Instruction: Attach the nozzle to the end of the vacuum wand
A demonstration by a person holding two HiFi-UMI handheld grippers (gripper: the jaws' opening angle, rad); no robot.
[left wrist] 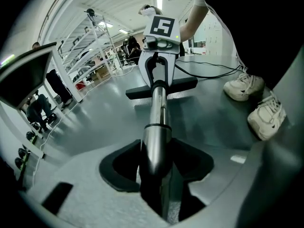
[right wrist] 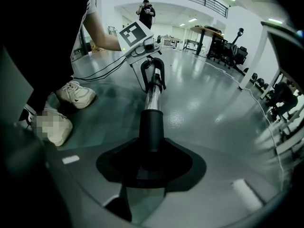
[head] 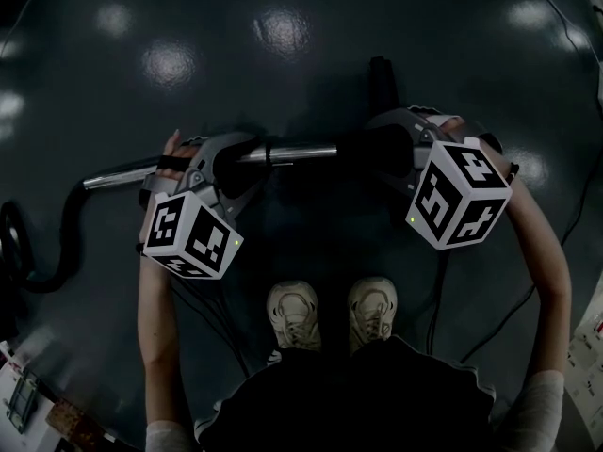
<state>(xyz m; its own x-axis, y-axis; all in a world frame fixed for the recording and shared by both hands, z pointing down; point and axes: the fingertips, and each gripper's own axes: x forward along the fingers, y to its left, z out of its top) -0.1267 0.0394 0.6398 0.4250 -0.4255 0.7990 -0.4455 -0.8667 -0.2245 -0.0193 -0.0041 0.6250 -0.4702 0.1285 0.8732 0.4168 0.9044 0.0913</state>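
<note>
Hose [head: 64,226]: black, curving down off the wand's left end to the floor [head: 283,45].
Left gripper [left wrist: 156,164]: closed on the wand near its left end, black pads pressed on either side of the tube, pointing steeply down.
Wand [head: 300,152]: bright metal tube held level above the floor, running straight between the two grippers in front of the person.
Nozzle [right wrist: 152,127]: black; its neck sits in line with the wand's right end and meets it. Its flat head crosses the wand's line just beyond that end. Whether the joint is fully seated cannot be told.
Right gripper [right wrist: 152,163]: clamped on the nozzle's neck, just past the wand's right end, also tilted down.
Shoes [head: 297,314]: two pale trainers on the floor, on the person's side of the wand, below its middle.
</note>
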